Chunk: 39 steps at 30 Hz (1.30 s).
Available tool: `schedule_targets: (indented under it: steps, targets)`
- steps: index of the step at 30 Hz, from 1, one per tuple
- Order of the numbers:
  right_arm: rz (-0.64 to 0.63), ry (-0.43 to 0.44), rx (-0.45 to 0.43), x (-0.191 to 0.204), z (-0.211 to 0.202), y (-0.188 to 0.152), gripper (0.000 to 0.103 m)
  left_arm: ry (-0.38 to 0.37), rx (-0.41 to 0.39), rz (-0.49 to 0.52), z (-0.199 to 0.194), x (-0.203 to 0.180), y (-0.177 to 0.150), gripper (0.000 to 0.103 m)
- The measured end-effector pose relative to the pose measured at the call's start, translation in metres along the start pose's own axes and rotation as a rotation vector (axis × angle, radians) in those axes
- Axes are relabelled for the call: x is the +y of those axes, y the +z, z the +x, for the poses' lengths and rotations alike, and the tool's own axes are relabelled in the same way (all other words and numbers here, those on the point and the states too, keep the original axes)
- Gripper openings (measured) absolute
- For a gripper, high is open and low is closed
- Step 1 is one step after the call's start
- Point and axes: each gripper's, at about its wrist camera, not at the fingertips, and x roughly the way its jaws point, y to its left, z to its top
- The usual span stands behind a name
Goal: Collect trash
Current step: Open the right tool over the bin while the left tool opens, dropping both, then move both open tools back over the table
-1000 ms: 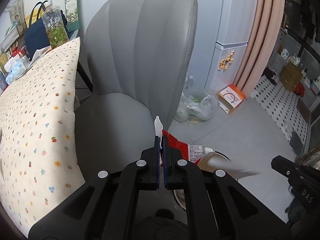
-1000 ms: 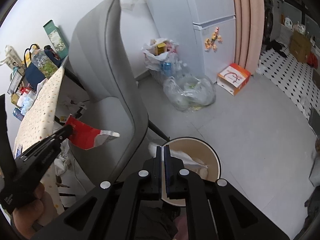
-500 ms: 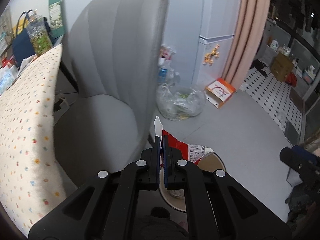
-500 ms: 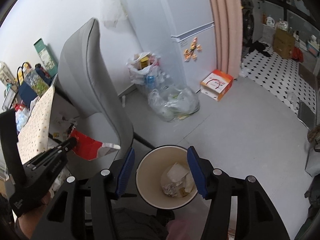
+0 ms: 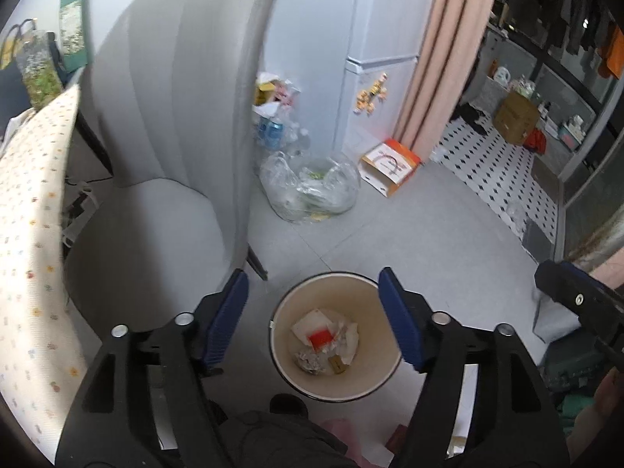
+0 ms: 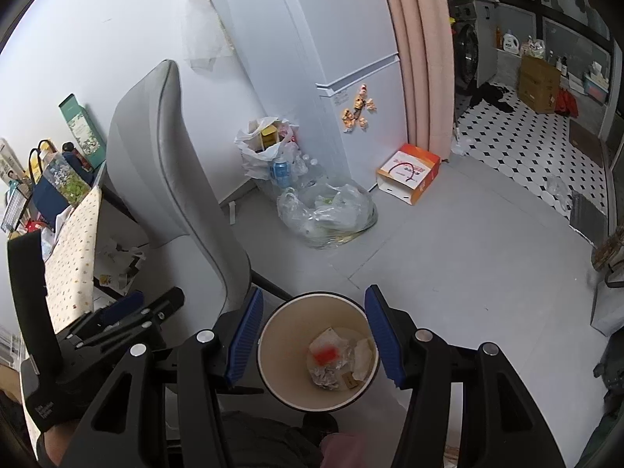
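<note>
A cream round bin stands on the grey floor right below both grippers. Inside it lie crumpled paper and a red-and-white wrapper. My left gripper hangs over the bin with its jaws opening wide and nothing between its blue pads. In the right wrist view the same bin and wrapper show between the spread pads of my right gripper, which is open and holds nothing. The left gripper also appears at that view's left edge, in a gloved hand.
A grey upholstered chair stands close on the left, beside a table with a flowered cloth. Behind the bin are a clear plastic bag, a white bag with cans, an orange-and-white box, a fridge and a pink curtain.
The left gripper, shut on the red-and-white wrapper before, has opened and the wrapper now lies in the bin. The right gripper opened earlier and rose a little above the bin.
</note>
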Motion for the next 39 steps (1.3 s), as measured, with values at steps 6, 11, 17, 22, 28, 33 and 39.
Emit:
schedule_targets:
  steps: [6,11,17,22,28,33,39]
  targets:
    - [-0.048,0.022,-0.018,0.028,-0.009,0.0,0.066,0.082,-0.074,-0.061,-0.032,0.033,0.001,0.091]
    - [-0.11,0.049,-0.042,0.063,-0.021,-0.002,0.077,0.128,-0.112,-0.122,-0.058,0.065,-0.004,0.092]
    - [-0.19,0.081,-0.079,0.114,-0.041,-0.009,0.092,0.178,-0.164,-0.207,-0.098,0.103,-0.014,0.097]
    - [-0.247,0.118,-0.097,0.153,-0.057,-0.018,0.095,0.208,-0.217,-0.28,-0.135,0.142,-0.025,0.097]
    - [-0.319,0.164,-0.103,0.202,-0.069,-0.03,0.095,0.258,-0.246,-0.359,-0.166,0.191,-0.048,0.097]
    - [-0.376,0.191,-0.107,0.238,-0.081,-0.046,0.095,0.292,-0.268,-0.413,-0.188,0.223,-0.07,0.097]
    - [-0.447,0.217,-0.115,0.28,-0.095,-0.066,0.095,0.337,-0.288,-0.462,-0.209,0.251,-0.093,0.097]
